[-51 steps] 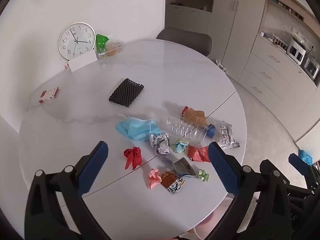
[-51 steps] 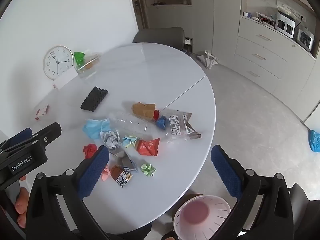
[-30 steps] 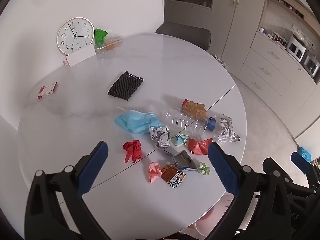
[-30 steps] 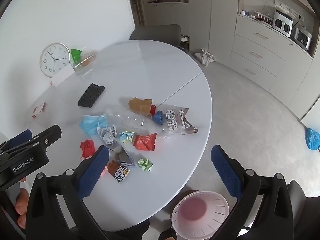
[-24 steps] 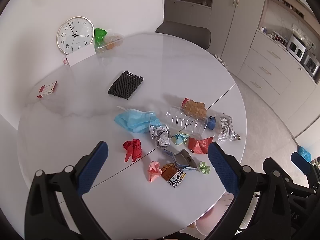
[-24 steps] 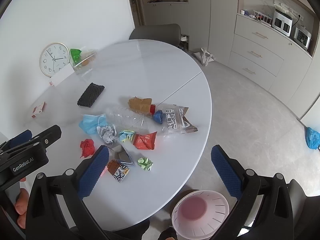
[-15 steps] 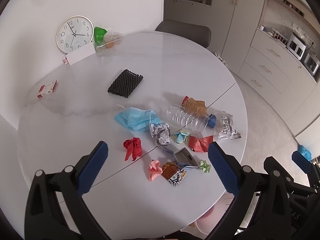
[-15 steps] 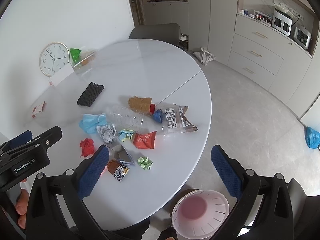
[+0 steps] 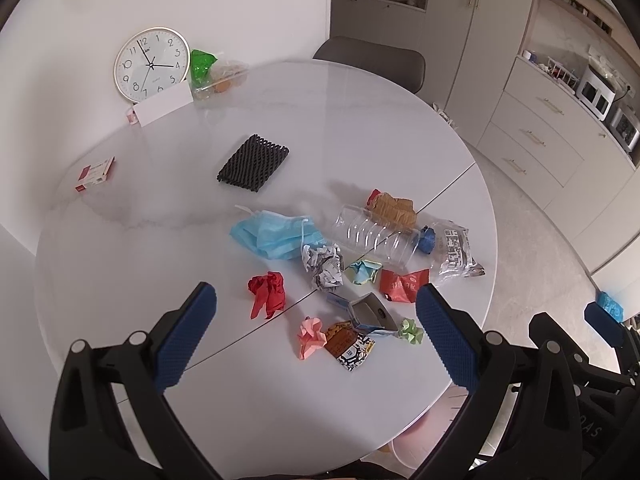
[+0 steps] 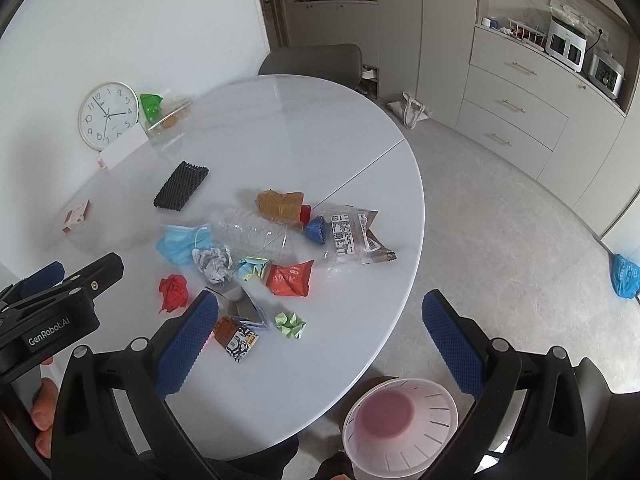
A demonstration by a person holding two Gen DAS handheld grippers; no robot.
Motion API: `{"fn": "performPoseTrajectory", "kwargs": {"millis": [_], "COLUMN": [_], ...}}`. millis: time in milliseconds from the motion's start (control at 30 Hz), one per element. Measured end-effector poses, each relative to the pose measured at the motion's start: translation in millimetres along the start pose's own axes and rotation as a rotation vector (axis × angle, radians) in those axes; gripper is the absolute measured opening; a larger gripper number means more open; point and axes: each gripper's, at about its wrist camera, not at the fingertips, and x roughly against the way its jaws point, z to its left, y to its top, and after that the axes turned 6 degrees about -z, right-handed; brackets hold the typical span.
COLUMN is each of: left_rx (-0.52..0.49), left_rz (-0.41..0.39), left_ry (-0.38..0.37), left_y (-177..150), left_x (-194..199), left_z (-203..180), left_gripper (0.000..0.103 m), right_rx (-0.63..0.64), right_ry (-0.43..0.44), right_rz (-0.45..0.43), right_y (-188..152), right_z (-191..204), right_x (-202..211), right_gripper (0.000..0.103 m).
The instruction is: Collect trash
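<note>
Trash lies in a cluster on the round white table (image 9: 160,264): a blue face mask (image 9: 276,236), a clear plastic bottle (image 9: 376,238), a crumpled red paper (image 9: 267,290), a grey paper ball (image 9: 323,266), a red wrapper (image 9: 404,285), a pink scrap (image 9: 310,336) and a green scrap (image 10: 290,324). A pink bin (image 10: 400,426) stands on the floor by the table's near edge. My left gripper (image 9: 316,330) is open and empty above the cluster. My right gripper (image 10: 320,342) is open and empty, high over the table edge.
A black mesh pad (image 9: 254,168), a wall clock (image 9: 151,65), a white card (image 9: 163,104), a small red-and-white box (image 9: 95,174) and a green-topped bag (image 9: 208,74) sit at the table's far side. A grey chair (image 10: 312,62) stands beyond. Cabinets (image 10: 520,116) line the right.
Both grippers have risen and drawn back slightly, so the table and trash look a little smaller. Both stay open and empty.
</note>
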Motion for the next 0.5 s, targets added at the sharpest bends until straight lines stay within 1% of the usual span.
{"fn": "performPoseTrajectory", "kwargs": {"millis": [500], "left_rx": [0.002], "left_rz": [0.006], "left_ry": [0.001], "left_y": [0.2], "left_x": [-1.0], "left_z": [1.7], "left_gripper": [0.095], "right_rx": [0.001], "right_ry": [-0.001], "right_rz": [0.005], "right_y": [0.0], "right_z": [2.1], "right_x": [-1.3], "right_gripper": [0.101]}}
